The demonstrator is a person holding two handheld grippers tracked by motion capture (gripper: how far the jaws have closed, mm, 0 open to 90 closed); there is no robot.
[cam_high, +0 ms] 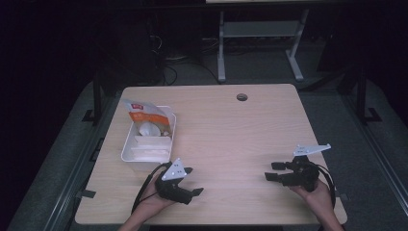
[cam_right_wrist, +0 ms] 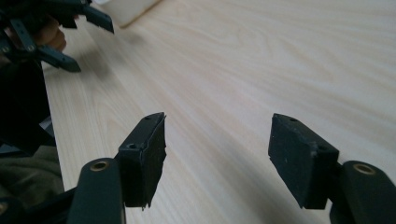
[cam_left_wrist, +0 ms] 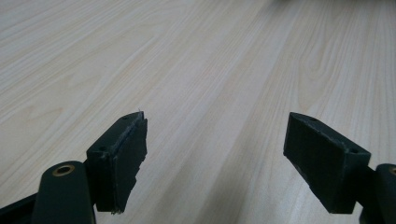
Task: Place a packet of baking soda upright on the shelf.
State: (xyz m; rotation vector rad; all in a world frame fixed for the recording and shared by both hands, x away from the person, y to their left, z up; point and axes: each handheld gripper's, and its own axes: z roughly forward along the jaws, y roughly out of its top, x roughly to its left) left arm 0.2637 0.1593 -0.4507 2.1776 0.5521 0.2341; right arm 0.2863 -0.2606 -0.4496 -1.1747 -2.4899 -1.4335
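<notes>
Forearms are cut off by the bottom edge in the high view. Contents of the white tray (cam_high: 126, 147) are too small to be identified beyond an orange packet (cam_high: 148, 117) with an unreadable label. In the right gripper view, the left tool (cam_right_wrist: 70, 39) is clipped at the top-left corner and partly lost in shadow.

Wooden table (cam_high: 231, 130), white tray (cam_high: 126, 153)
</notes>
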